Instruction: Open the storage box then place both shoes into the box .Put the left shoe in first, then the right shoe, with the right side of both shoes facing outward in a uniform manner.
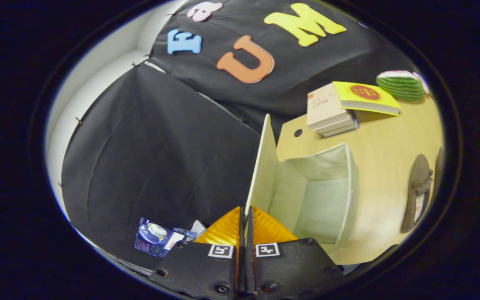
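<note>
The cream storage box (351,196) stands on the wooden table with its inside bare. Its lid (263,166) is swung up, nearly upright, at the box's left side. My gripper (244,213) is shut on the lid's near edge, the thin panel pinched between both fingers. A dark brown shoe (418,192) lies on the table to the right of the box, sole side partly showing. A sliver of a second dark shoe (439,166) shows just beyond it.
A stack of books (331,111) with a yellow book (366,98) on top sits beyond the box, and a green striped watermelon-like object (401,85) lies further right. The table (390,137) has a small round hole (298,133). A blue packet (155,239) lies left of the fingers, off the table.
</note>
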